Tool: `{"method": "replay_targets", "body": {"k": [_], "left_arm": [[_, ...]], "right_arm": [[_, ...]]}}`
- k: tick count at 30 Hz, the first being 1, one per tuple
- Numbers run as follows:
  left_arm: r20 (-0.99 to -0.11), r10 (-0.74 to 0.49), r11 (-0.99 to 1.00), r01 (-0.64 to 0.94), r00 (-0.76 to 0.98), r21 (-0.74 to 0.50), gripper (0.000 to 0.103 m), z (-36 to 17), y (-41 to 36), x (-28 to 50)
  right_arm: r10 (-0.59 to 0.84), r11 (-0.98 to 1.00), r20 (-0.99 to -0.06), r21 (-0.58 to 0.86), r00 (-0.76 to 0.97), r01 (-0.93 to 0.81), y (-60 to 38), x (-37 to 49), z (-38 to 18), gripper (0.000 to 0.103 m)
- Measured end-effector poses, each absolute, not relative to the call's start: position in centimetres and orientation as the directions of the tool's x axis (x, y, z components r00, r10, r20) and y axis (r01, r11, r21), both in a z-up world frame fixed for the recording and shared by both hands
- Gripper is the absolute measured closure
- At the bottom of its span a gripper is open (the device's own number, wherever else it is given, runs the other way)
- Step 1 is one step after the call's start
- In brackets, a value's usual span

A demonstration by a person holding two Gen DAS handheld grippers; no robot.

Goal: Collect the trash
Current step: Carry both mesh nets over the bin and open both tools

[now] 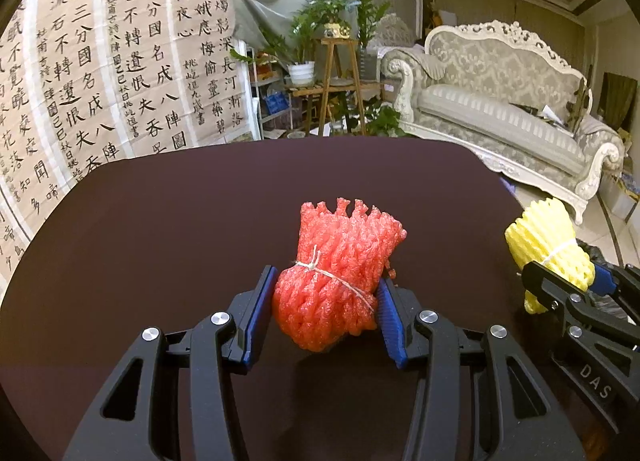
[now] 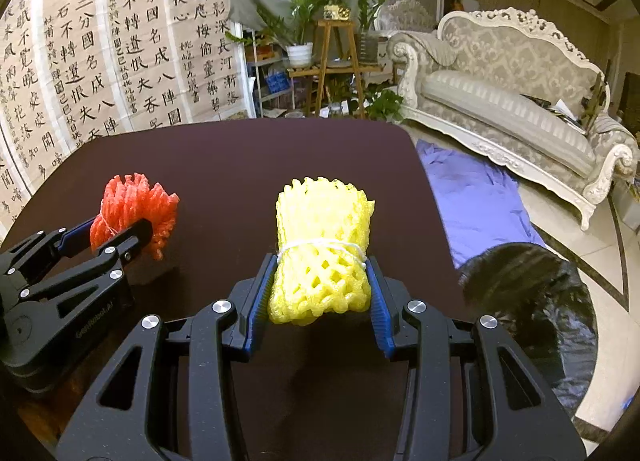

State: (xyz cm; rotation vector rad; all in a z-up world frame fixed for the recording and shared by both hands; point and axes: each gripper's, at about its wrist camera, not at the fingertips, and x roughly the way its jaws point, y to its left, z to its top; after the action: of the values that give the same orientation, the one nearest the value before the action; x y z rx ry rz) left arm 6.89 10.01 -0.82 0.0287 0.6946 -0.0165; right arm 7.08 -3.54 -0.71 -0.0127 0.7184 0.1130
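Red foam net (image 1: 332,277): bundled roll tied round the middle with white string; frayed end up, tilted right; centre of the left wrist view, lifted clear of the dark worktop (image 1: 168,221).
Yellow foam net (image 2: 322,253): bundled roll, open mesh, white string round its waist; nearly upright; centre of the right wrist view.
Black trash bag (image 2: 532,301): crinkled, glossy; lower right of the right wrist view, beside the worktop edge.

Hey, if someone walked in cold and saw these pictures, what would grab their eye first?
Two bright foam net bundles: a red bundle clamped in the left gripper and a yellow bundle clamped in the right gripper, both above the dark table. Behind, calligraphy sheets cover the wall at left.
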Motion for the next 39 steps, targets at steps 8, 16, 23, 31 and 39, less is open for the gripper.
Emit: {"method": "replay_targets", "body": {"k": [8, 16, 23, 31, 39], "left_arm": [[-0.597, -0.031, 0.999, 0.041, 0.802, 0.004, 0.055, 0.7, 7.9, 4.0], [-0.565, -0.073, 0.996, 0.092, 0.822, 0.005, 0.055, 1.5, 4.0, 2.6], [-0.558, -0.110, 0.988, 0.149, 0.823, 0.025, 0.055, 1.1, -0.3, 2.4], [-0.563, -0.159, 0.973, 0.225, 0.811, 0.048, 0.054, 0.4, -5.3, 2.9], [-0.581, -0.185, 0.958, 0.277, 0.792, 0.071, 0.054, -0.6, -9.5, 4.2]], "right_arm": [[0.068, 0.998, -0.620, 0.036, 0.781, -0.059, -6.5, 3.2, 0.3, 0.061], [-0.007, 0.999, -0.589, 0.028, 0.808, 0.029, -11.1, 0.7, 0.9, 0.061], [-0.089, 0.992, -0.575, 0.025, 0.814, 0.127, -15.5, -0.2, 0.6, 0.061], [-0.169, 0.976, -0.576, 0.016, 0.799, 0.218, -20.2, 0.1, -0.3, 0.060], [-0.222, 0.956, -0.582, 0.028, 0.782, 0.293, -23.9, 0.3, -1.4, 0.060]]}}
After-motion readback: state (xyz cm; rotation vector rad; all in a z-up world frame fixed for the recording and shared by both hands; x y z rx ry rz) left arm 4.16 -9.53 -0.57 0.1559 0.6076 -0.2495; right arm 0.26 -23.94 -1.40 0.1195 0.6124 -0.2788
